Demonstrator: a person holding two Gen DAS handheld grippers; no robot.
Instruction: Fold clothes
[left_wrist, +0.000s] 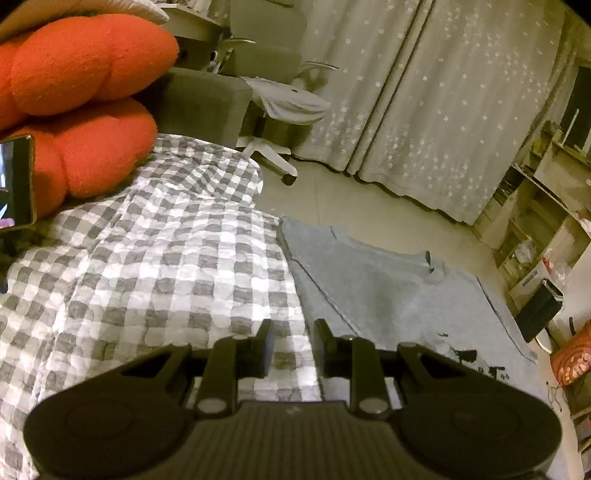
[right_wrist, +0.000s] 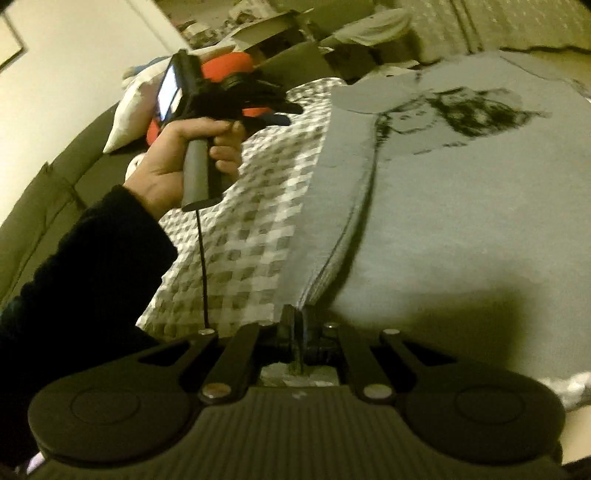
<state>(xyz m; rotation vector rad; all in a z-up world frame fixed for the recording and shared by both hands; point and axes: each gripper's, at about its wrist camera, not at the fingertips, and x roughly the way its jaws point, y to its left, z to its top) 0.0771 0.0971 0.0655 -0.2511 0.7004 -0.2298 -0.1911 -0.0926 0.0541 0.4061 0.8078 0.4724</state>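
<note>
At 6 o'clock on the checked quilt (right_wrist: 236, 236), our right gripper (right_wrist: 297, 325) pinches the grey T-shirt (right_wrist: 461, 221) hem thinly, so it may slip; left gripper (left_wrist: 293, 334) hovers narrow, empty.

My grey T-shirt (right_wrist: 461, 221) carries a black, blotchy print across the chest, with dark stitching along its seams. It lies on a bedcover (left_wrist: 155, 266) checked in grey and white squares. The plush cushion (left_wrist: 81, 74) by it is bright orange-red. Both pairs of tongs, left (left_wrist: 293, 332) and right (right_wrist: 295, 325), are matt black with ribbed dark bodies and silver-coloured pivot pins. The sleeve (right_wrist: 81, 266) I see is black. The curtains (left_wrist: 424, 92) are pale grey, sprinkled with small white flower shapes. The floor (left_wrist: 369, 206) is a plain pale beige.
</note>
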